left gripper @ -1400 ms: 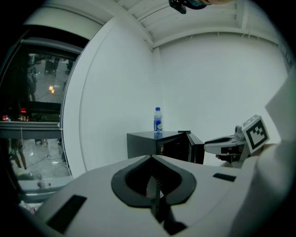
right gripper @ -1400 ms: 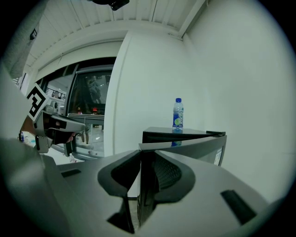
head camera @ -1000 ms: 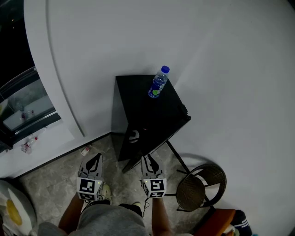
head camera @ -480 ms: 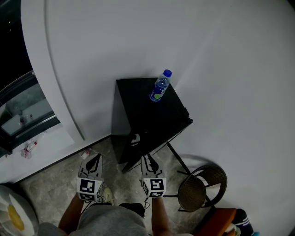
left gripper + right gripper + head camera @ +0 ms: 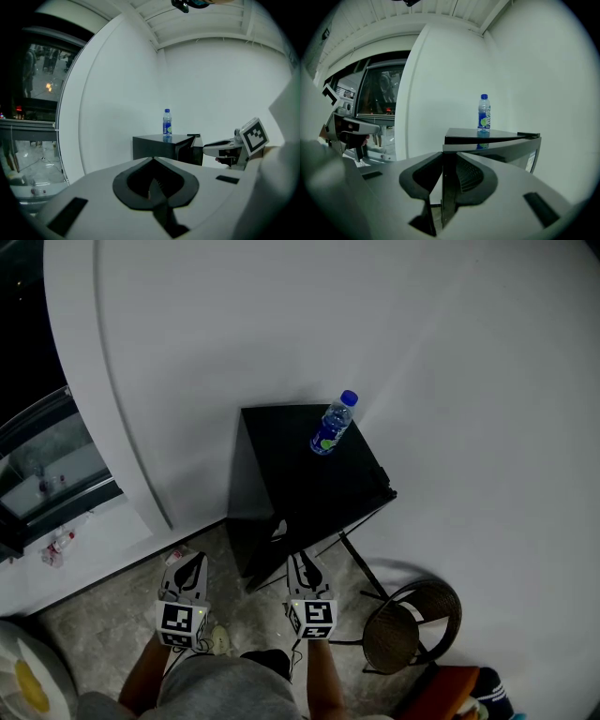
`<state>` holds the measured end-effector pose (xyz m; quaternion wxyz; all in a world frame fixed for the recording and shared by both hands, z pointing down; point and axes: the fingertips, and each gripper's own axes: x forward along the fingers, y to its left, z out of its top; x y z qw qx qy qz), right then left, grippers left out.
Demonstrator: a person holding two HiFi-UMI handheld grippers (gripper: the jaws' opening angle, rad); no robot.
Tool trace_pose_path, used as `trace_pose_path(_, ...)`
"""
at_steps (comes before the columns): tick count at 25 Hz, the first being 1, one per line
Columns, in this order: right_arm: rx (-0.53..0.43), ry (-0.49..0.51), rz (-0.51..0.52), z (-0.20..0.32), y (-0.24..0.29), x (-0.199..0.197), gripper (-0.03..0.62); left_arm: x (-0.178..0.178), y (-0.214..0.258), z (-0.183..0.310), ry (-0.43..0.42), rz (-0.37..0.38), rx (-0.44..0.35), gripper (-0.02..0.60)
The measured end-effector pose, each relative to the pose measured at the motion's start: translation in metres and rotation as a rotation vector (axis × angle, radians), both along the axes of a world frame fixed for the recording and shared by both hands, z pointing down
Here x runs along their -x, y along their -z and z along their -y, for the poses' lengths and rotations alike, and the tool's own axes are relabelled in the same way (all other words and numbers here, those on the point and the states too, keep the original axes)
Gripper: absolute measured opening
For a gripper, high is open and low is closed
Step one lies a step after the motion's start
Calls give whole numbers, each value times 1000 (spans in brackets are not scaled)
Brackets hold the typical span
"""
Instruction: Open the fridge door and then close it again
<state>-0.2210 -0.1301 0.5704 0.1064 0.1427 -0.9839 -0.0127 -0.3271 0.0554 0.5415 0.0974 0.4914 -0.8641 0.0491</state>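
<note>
1. Right gripper [image 5: 302, 565]: reaching forward at low height and pointing slightly below level, with its jaws pinching the free edge of the fridge door [image 5: 506, 154].
2. Left gripper [image 5: 191, 570]: hovering alongside at the same height, clear of the fridge [image 5: 309, 474], with jaws pressed together on nothing.
3. Fridge: standing on the floor [image 5: 112, 606] against the white wall [image 5: 281, 324], its door sitting slightly ajar and a water bottle [image 5: 333, 425] standing upright on top.

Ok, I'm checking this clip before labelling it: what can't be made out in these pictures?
Fridge interior: head view, hidden under its own top; right gripper view, behind the fridge door.
Bottle label print: too small in every view.
Door sticker: right gripper view, too small to read.
Orange object: head view, cut off by the bottom edge.
</note>
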Motion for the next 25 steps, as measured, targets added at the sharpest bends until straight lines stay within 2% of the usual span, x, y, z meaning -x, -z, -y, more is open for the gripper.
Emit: trace_pose_path(25,1,-3,-13,5,-1,43,100,41,0,3,4,-4,-10,5)
